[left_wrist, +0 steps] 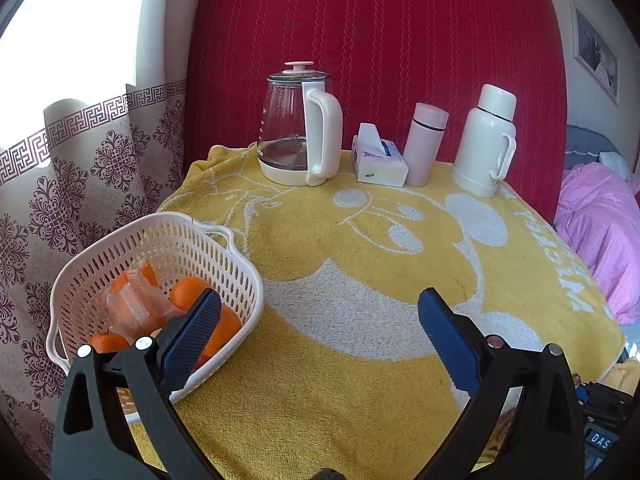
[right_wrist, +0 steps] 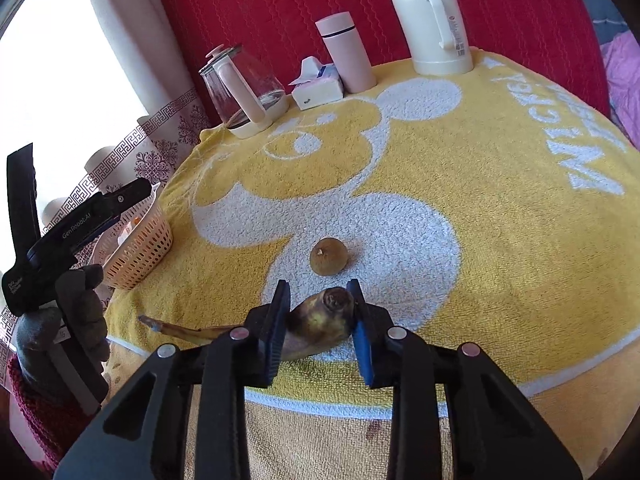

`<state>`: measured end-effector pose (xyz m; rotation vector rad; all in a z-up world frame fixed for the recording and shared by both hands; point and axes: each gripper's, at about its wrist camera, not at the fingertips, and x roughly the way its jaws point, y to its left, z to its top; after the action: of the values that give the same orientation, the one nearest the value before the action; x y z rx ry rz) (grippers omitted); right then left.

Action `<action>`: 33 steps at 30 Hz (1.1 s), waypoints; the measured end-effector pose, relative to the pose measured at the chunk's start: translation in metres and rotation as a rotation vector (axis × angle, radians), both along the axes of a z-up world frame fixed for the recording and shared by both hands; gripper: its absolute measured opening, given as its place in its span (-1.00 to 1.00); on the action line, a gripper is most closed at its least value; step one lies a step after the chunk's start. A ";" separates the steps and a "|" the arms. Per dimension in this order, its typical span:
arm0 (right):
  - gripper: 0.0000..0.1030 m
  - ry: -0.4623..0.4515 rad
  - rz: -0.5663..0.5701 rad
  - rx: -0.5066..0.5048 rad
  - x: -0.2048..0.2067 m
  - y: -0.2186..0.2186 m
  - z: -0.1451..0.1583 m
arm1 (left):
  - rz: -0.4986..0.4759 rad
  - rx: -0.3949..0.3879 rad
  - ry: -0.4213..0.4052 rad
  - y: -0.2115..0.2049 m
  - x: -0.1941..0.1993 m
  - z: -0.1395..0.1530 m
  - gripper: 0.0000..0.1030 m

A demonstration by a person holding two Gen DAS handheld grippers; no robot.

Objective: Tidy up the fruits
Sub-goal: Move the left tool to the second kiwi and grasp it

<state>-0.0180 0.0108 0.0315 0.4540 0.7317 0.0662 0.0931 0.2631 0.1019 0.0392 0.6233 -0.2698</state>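
A brown-spotted banana (right_wrist: 320, 322) lies on the yellow towel (right_wrist: 480, 208) near its front edge, stem pointing left. My right gripper (right_wrist: 320, 330) is shut on its thick end, one blue pad pressed against each side. A small round brown fruit (right_wrist: 328, 257) sits just beyond the banana. At the left, a white slotted basket (left_wrist: 120, 248) holds oranges (left_wrist: 188, 294) and a clear plastic wrapper (left_wrist: 132, 304). My left gripper (left_wrist: 320, 320) hangs open beside the basket's right side, its left finger (left_wrist: 192, 340) overlapping the basket's rim, and nothing lies between the fingers.
A glass kettle (left_wrist: 298, 128), tissue box (left_wrist: 378, 158), pink flask (left_wrist: 424, 144) and white thermos (left_wrist: 486, 140) line the back edge against a red cover (left_wrist: 360, 40). Patterned curtains (left_wrist: 80, 168) hang left, pink bedding (left_wrist: 600, 232) lies right. A gloved hand (right_wrist: 80, 312) holds the left gripper.
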 end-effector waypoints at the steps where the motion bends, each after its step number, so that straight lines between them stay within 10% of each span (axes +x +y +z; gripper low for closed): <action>1: -0.46 0.000 -0.003 0.010 0.000 -0.005 0.001 | -0.023 -0.001 0.004 -0.005 -0.001 -0.002 0.94; 10: -0.52 -0.034 -0.133 -0.018 -0.014 -0.069 0.012 | -0.241 0.019 0.096 -0.071 -0.016 -0.037 0.94; 18: -0.20 -0.027 -0.003 -0.002 -0.018 -0.044 0.006 | -0.270 0.032 0.115 -0.082 -0.019 -0.045 0.92; 27: -0.20 -0.025 0.154 0.000 -0.039 -0.022 0.007 | -0.388 0.053 0.220 -0.114 -0.022 -0.064 0.16; 33: -0.15 -0.041 0.281 -0.017 -0.052 0.000 0.005 | -0.465 0.044 0.269 -0.134 -0.024 -0.071 0.14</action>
<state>-0.0697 0.0106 0.0367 0.3299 0.7508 0.3311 0.0695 0.1286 0.0306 0.1944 0.8850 -0.7195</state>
